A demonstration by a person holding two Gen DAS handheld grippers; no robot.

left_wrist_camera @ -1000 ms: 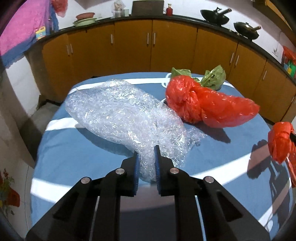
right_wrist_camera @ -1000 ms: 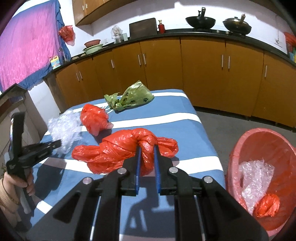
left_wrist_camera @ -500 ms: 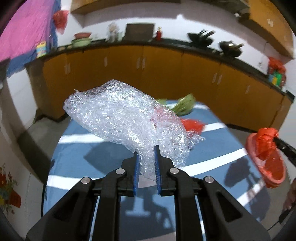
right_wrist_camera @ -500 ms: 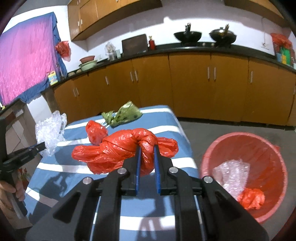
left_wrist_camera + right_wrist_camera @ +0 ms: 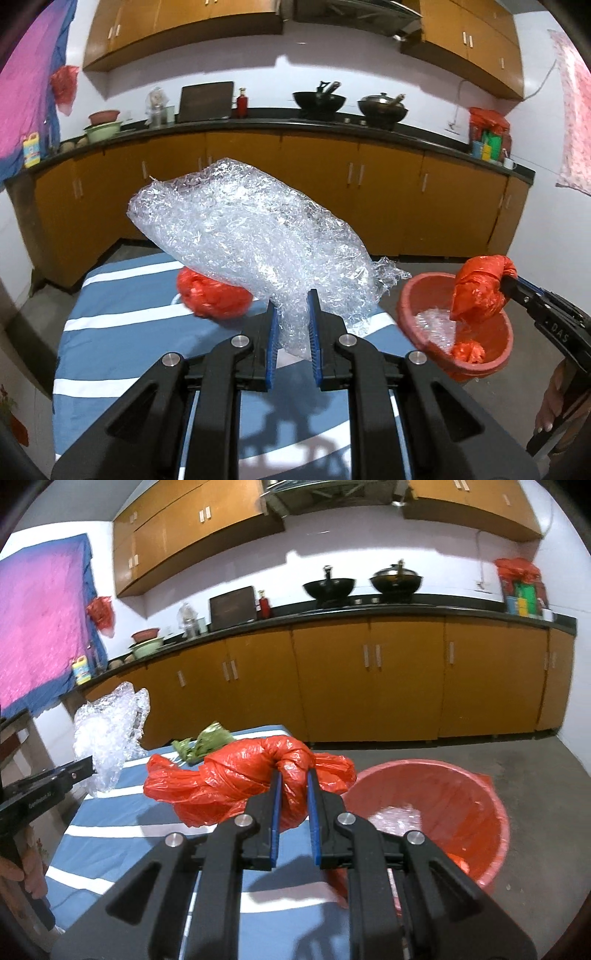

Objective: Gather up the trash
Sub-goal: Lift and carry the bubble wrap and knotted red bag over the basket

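Left gripper [image 5: 291, 325] jaws clamped on bubble wrap [image 5: 251, 236], frame centre: light, springy, bulky; pinched at its tail. Right gripper [image 5: 293, 805] jaws clamped on knotted red bag [image 5: 236, 779], soft, slick; red bin [image 5: 491, 812] lower right.

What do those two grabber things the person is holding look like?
Both are black plastic. The left gripper and right gripper each have two flat fingers lined with ridged blue pads, hinged by angular black links with round silver bolts. Small pale lettering is printed along each one's side. No cables or sleeves show.
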